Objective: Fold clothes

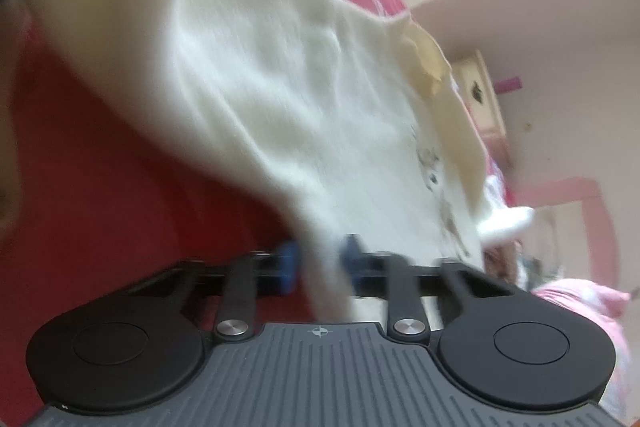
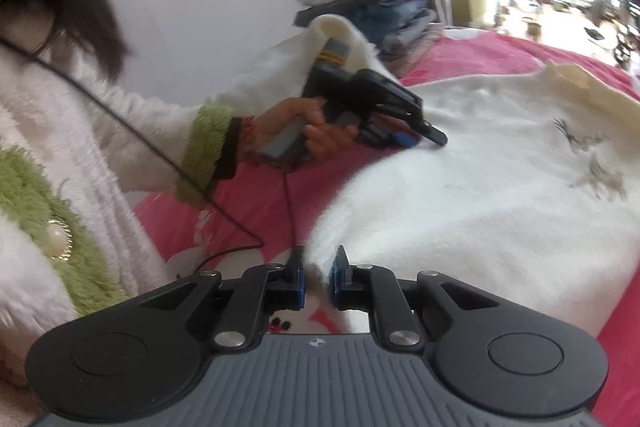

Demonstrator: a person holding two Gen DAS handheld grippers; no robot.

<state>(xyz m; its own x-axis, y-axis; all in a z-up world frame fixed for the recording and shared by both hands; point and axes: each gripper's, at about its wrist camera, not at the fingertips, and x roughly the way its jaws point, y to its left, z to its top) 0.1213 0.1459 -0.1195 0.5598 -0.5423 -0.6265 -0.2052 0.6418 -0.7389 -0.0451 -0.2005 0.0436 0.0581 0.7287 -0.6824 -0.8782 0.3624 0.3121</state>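
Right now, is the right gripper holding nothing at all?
No, the right gripper pinches a fold of the white sweater.

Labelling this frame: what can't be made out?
- Left wrist view: sweater smeared by motion blur; its print unreadable.
- Right wrist view: sweater's far side cut off by the frame edge.
- Right wrist view: left hand-held gripper, fingertips sunk in the sweater; the grip itself is hidden.
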